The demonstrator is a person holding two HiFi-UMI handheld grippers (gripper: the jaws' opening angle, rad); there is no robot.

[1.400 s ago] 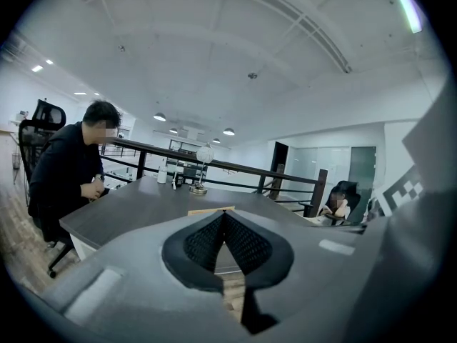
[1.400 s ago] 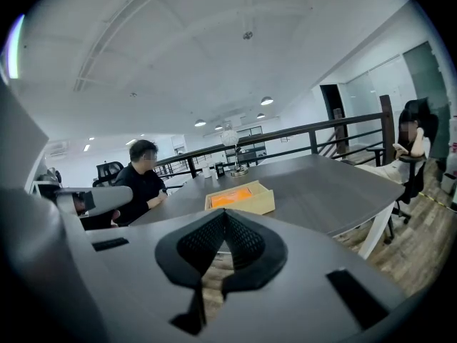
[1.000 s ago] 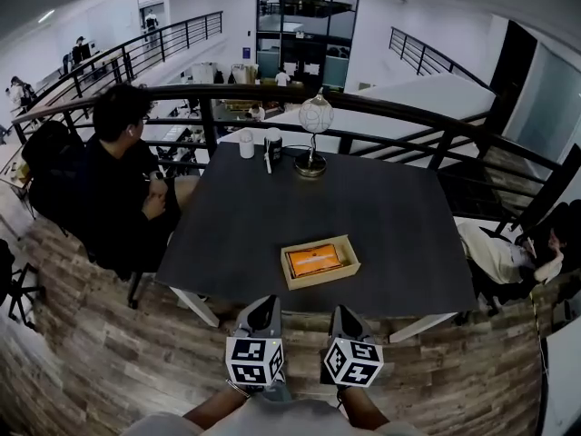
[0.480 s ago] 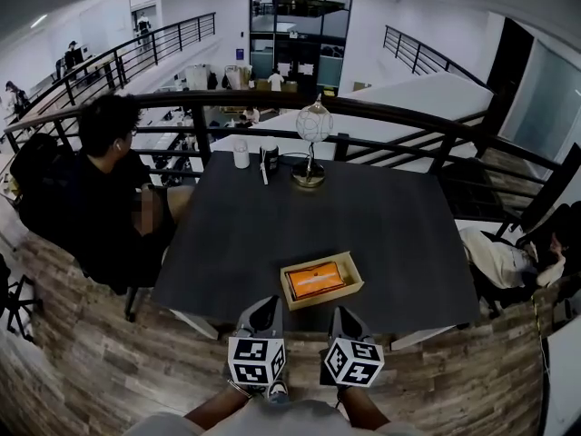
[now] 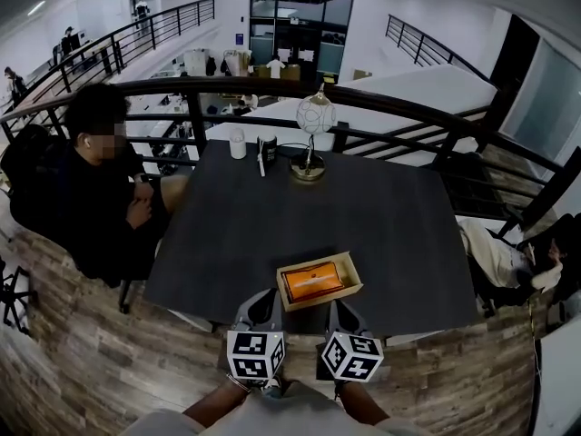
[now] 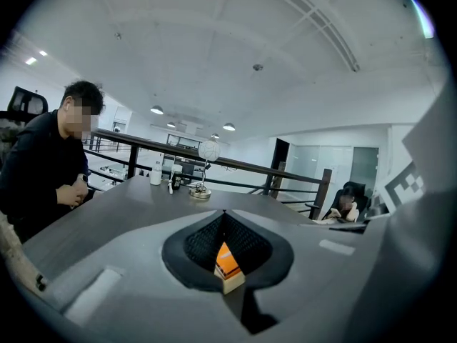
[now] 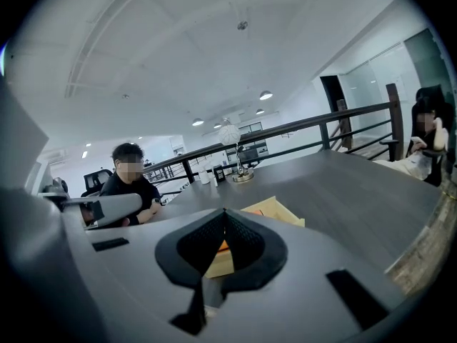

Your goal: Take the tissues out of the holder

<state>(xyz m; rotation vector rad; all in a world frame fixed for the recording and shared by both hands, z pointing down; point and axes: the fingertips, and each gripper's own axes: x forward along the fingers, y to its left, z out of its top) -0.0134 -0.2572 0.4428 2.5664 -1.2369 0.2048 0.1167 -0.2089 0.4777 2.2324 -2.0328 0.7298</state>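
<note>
A shallow wooden holder [image 5: 350, 272] lies near the front edge of the dark table [image 5: 381, 216], with an orange tissue pack [image 5: 312, 282] flat inside it. Both grippers hover side by side just short of that edge and point at the holder. My left gripper [image 5: 265, 302] is shut and empty; in the left gripper view its tips [image 6: 223, 214] meet, with the orange pack [image 6: 227, 261] visible beyond them. My right gripper [image 5: 338, 309] is also shut with nothing in it; the holder [image 7: 275, 211] shows past its tips [image 7: 224, 211]. Neither touches the holder.
A person [image 5: 91, 189] sits at the table's left side, and another person [image 5: 508, 262] sits to the right. At the far edge stand a globe lamp [image 5: 313, 121], a white cup [image 5: 238, 143] and a dark cup [image 5: 266, 146]. A black railing [image 5: 408, 116] runs behind.
Both grippers have come closer to the table's front edge and the holder. The holder sits lower and nearer in the head view. The jaws stay shut.
</note>
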